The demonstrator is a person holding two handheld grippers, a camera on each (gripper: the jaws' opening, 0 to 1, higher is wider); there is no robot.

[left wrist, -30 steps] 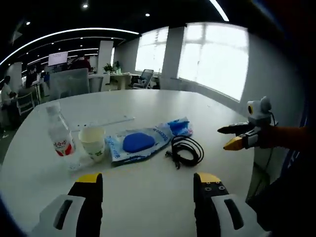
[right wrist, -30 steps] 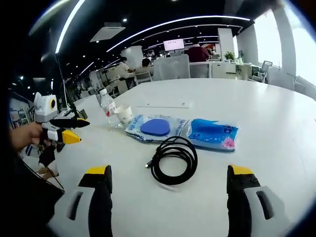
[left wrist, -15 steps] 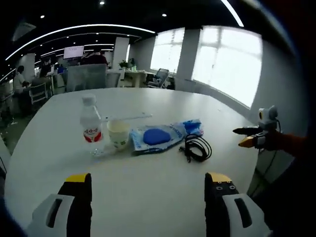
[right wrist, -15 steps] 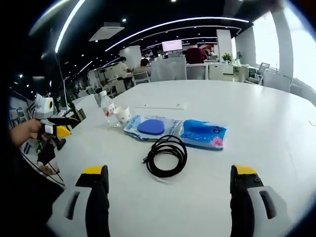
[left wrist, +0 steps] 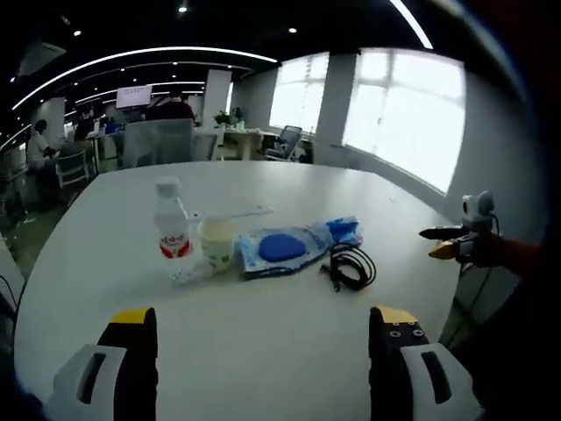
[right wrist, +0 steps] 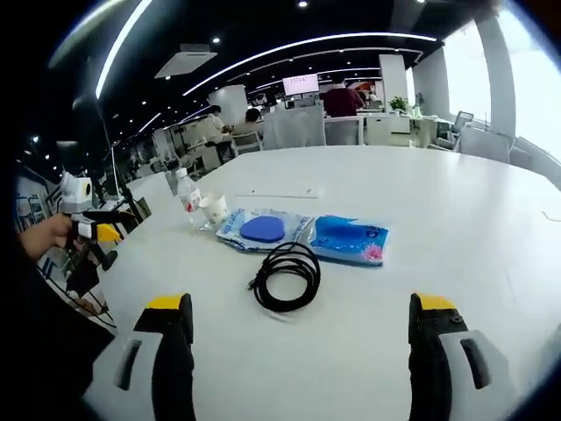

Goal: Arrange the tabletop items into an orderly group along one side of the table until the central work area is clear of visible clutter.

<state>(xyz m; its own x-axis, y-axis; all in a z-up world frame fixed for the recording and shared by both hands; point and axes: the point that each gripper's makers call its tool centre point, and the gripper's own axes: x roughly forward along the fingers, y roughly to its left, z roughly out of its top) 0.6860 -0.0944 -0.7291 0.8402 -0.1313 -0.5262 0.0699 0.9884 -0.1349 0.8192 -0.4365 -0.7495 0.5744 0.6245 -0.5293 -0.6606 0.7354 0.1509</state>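
On the white round table (left wrist: 263,342) stand a clear water bottle (left wrist: 173,233) with a red label and a paper cup (left wrist: 217,243) beside it. To their right lie a clear packet with a blue pad (left wrist: 279,248), a blue packet (left wrist: 344,231) and a coiled black cable (left wrist: 350,266). The right gripper view has the bottle (right wrist: 186,196), cup (right wrist: 211,210), pad packet (right wrist: 261,230), blue packet (right wrist: 347,239) and cable (right wrist: 285,275). My left gripper (left wrist: 263,338) is open, well short of the items. My right gripper (right wrist: 298,324) is open, near the cable; it also appears as the right gripper (left wrist: 447,243) at the table's right edge.
A long thin white strip (left wrist: 230,212) lies behind the cup. Office desks, chairs (left wrist: 158,140) and several people are beyond the table, with bright windows (left wrist: 403,114) on the right. The left gripper (right wrist: 103,224) and a hand holding it show at the left edge of the right gripper view.
Both cameras have pulled back from the items, which look smaller and farther now. The items themselves have not moved.
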